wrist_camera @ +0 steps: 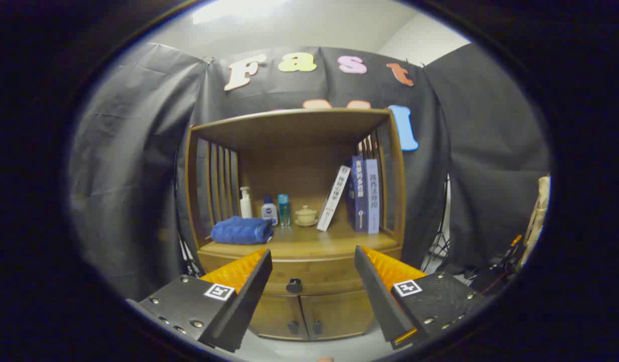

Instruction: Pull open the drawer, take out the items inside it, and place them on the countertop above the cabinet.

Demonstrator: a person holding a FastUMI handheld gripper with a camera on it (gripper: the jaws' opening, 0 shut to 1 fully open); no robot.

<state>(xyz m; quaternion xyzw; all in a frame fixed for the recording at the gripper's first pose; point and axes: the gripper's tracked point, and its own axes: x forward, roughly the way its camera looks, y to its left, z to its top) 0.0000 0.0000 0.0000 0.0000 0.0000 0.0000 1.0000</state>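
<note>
The book (372,195) spines and the bottle (269,210) labels on the countertop (309,247) carry print too small for me to read, and each of my fingers (239,289) bears a square black-and-white marker. My gripper (313,261) stands released, jaws wide apart, holding and touching nothing, with the shut drawer (309,277) and its dark knob (294,285) between and beyond the fingertips. On the countertop lie a folded blue towel (241,230), a pump bottle (245,202), a teal bottle (284,209), a lidded cup (306,215) and a leaning white book (333,198); two cabinet doors (309,315) sit below the drawer.
</note>
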